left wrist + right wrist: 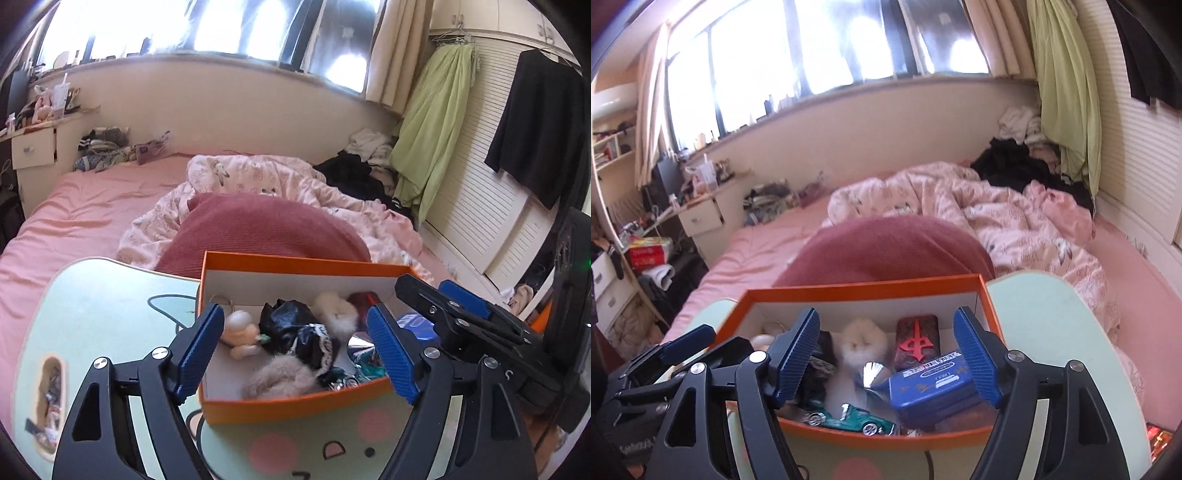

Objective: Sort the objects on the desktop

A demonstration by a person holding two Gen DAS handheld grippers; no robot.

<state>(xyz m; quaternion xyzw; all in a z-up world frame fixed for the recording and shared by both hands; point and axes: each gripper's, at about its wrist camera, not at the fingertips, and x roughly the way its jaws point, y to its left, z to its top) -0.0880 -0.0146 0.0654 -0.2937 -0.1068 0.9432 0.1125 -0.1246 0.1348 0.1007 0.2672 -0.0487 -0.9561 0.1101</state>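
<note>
Mint cartoon lap table (110, 295) bears orange box (295, 404), white-lined, crammed with trinkets.

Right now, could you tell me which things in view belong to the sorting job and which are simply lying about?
Part of the job:
orange box
blue tin
green toy car
white fluffy toy
dark case with red emblem
left claw, open
right claw, open

Just lying about:
red cushion
pink quilt
green garment
</note>
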